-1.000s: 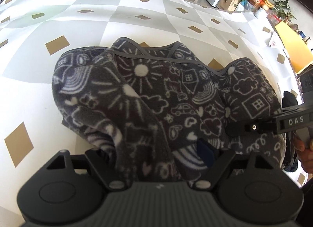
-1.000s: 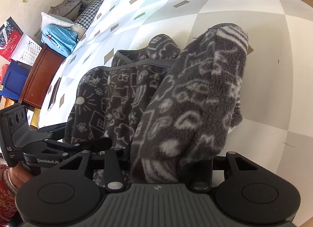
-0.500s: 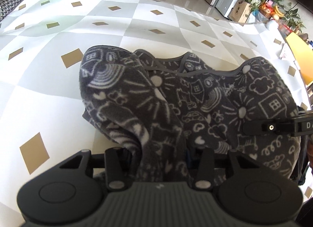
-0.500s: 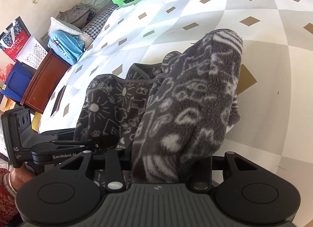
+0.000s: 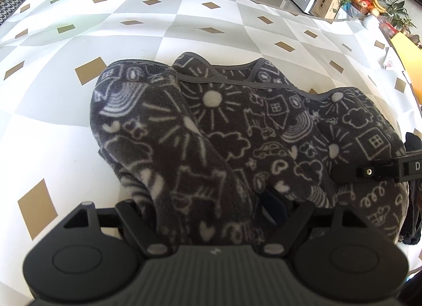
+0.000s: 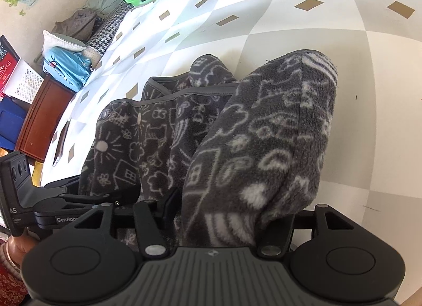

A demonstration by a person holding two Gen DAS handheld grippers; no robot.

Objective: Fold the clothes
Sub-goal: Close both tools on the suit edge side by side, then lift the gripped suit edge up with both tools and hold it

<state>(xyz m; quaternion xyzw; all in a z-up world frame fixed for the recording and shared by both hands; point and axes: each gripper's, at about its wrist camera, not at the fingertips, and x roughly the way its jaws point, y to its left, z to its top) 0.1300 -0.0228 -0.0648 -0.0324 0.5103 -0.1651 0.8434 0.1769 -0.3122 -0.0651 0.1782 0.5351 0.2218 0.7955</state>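
**Both claws opening around folds of fleece**

I see a dark grey fleece garment [image 5: 237, 126], fuzzy, printed with white doodles of suns, houses, clouds and rainbows and edged in smooth grey binding, lying bunched on the surface [image 5: 184, 15], whose cover is a white and grey diamond check with tan lozenges. My left claw [image 5: 211, 213] tilts steeply down, its jaws opening with a thick fold of fleece between them. My right claw [image 6: 216, 216] also angles down, jaws opening around a rounded, rolled sleeve-like fold. Whether either claw's pads press on the fleece, I cannot tell.
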